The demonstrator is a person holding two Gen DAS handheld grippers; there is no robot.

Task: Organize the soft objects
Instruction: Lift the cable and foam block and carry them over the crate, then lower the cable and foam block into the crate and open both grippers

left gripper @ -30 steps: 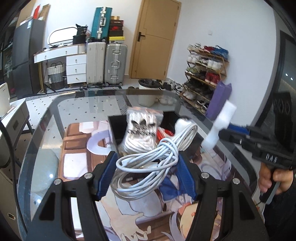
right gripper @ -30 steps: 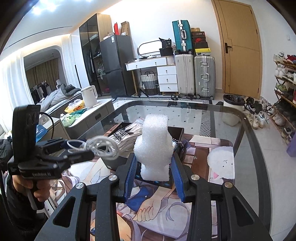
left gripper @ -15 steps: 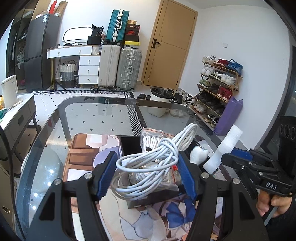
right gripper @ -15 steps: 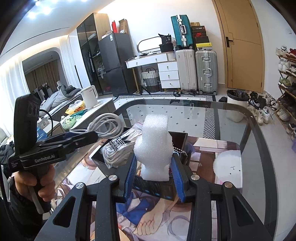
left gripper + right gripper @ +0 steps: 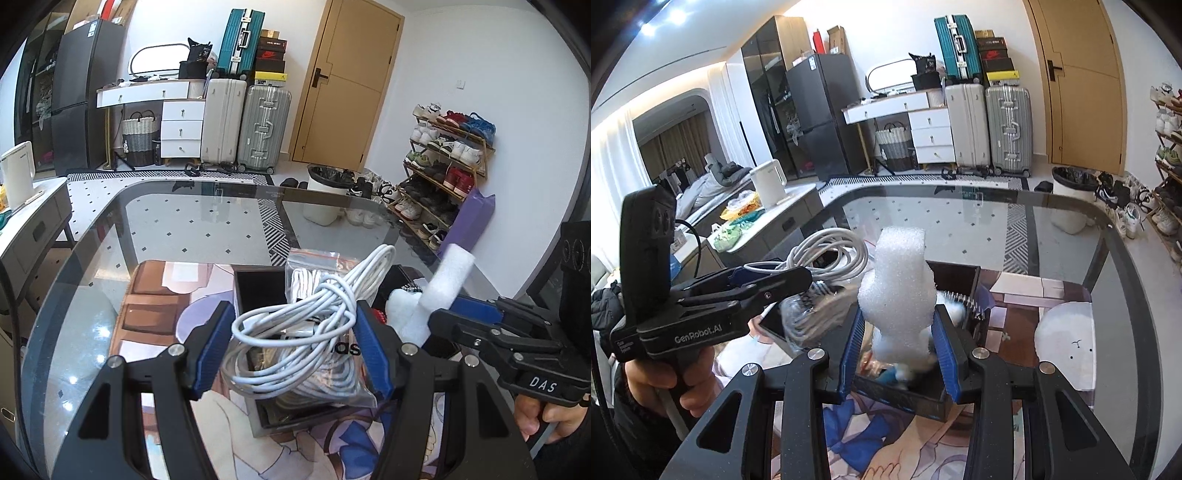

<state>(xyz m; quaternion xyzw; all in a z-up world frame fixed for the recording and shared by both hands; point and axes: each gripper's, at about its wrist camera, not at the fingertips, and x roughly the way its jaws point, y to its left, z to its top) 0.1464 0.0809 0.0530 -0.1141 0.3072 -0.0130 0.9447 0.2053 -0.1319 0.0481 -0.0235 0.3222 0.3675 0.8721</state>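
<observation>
Holding a coiled white charging cable (image 5: 306,325) at frame centre, the left gripper (image 5: 295,343) clamps its loose, springy loops mid-bundle; the right gripper (image 5: 899,343) pinches a light, squashy foam block (image 5: 899,291) low, above the black box (image 5: 956,275).

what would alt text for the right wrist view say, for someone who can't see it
The right gripper clamps a white foam block above a black box on a glass table. Beside it, the left gripper holds a coiled white cable over a bagged item in the box.
</observation>
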